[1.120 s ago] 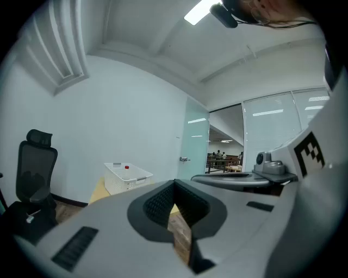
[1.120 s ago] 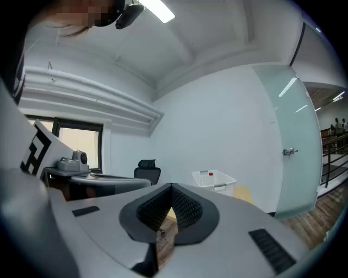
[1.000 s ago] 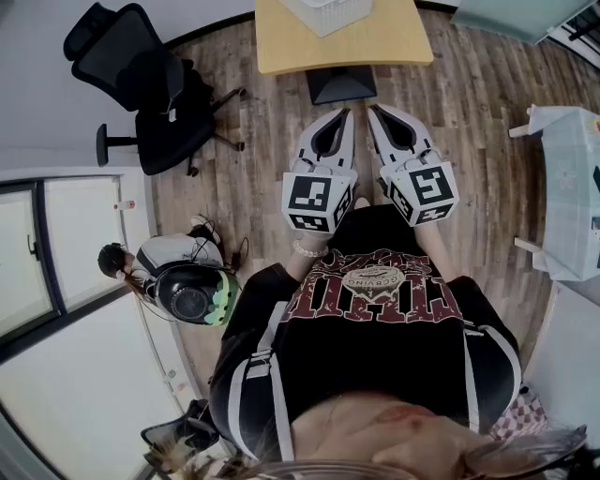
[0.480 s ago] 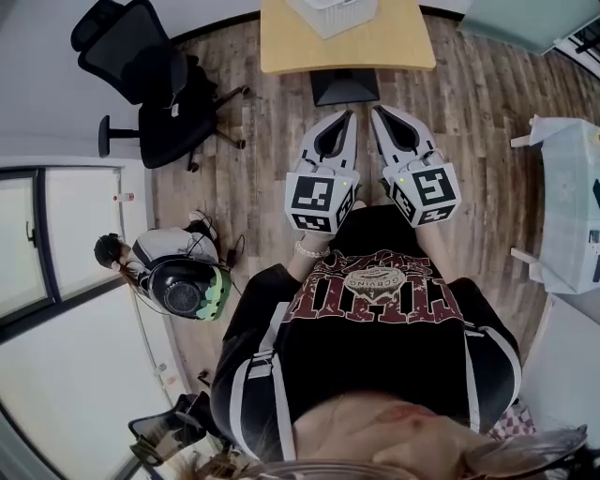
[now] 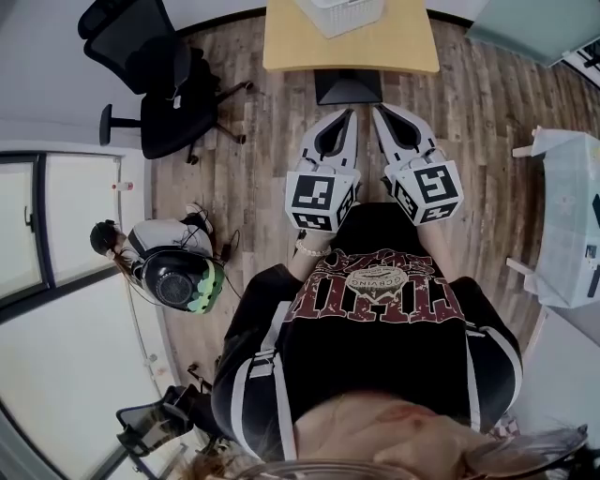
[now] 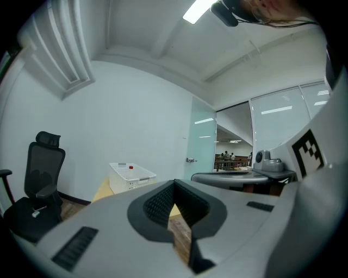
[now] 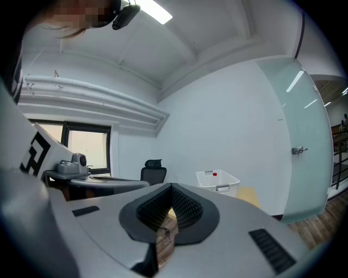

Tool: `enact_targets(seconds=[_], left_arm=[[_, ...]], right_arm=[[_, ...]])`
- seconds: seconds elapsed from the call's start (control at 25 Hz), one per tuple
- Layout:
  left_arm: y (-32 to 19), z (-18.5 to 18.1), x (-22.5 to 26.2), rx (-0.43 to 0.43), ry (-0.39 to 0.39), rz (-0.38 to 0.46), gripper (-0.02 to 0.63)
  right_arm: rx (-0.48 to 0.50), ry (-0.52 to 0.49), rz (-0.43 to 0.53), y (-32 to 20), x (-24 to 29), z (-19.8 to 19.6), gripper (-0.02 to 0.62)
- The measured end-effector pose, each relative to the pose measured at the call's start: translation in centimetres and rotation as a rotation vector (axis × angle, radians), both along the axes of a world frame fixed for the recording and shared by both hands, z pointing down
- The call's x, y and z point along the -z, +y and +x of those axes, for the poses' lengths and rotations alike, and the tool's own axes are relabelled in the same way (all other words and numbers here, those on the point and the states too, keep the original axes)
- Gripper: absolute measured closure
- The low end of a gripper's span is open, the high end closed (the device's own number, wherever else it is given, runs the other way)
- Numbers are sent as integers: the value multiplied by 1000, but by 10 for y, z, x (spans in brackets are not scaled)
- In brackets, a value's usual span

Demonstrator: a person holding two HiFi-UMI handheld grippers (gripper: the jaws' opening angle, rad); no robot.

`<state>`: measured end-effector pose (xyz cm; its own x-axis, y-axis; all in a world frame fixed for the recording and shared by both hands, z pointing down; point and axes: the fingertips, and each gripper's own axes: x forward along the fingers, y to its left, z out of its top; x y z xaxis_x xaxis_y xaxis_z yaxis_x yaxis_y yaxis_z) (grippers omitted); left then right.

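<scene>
The left gripper and the right gripper hung side by side over the floor, short of the near edge of the desk, each with its jaws closed tip to tip on nothing. The white basket stood well apart from them, toward the desk's far edge. By my reading nothing was yet in hand; reaching the basket would call for crossing that gap and parting the jaws.

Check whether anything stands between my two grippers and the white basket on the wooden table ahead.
Nothing visible does. The left gripper and right gripper, both shut and empty, face the white basket across open air. Only a dark panel stands under the table at its near edge, below that line.
</scene>
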<state>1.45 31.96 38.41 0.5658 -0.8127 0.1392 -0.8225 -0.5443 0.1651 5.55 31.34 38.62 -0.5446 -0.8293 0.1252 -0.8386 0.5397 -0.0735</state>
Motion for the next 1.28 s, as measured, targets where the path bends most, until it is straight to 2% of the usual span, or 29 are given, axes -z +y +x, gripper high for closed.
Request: enact_targets(seconds=[0.32,0.72,1.28], left_arm=[[-25,0,2,-5,6,8,560],[-78,-4,0,-29,6,0,560],[-156,-18,0,-103,17,-7,560]], right_arm=[[-3,-9,4,-22,2,0,577],[-25,-7,1,-75,1,-4,577],[-88,2,-8,-150,1,-22,577]])
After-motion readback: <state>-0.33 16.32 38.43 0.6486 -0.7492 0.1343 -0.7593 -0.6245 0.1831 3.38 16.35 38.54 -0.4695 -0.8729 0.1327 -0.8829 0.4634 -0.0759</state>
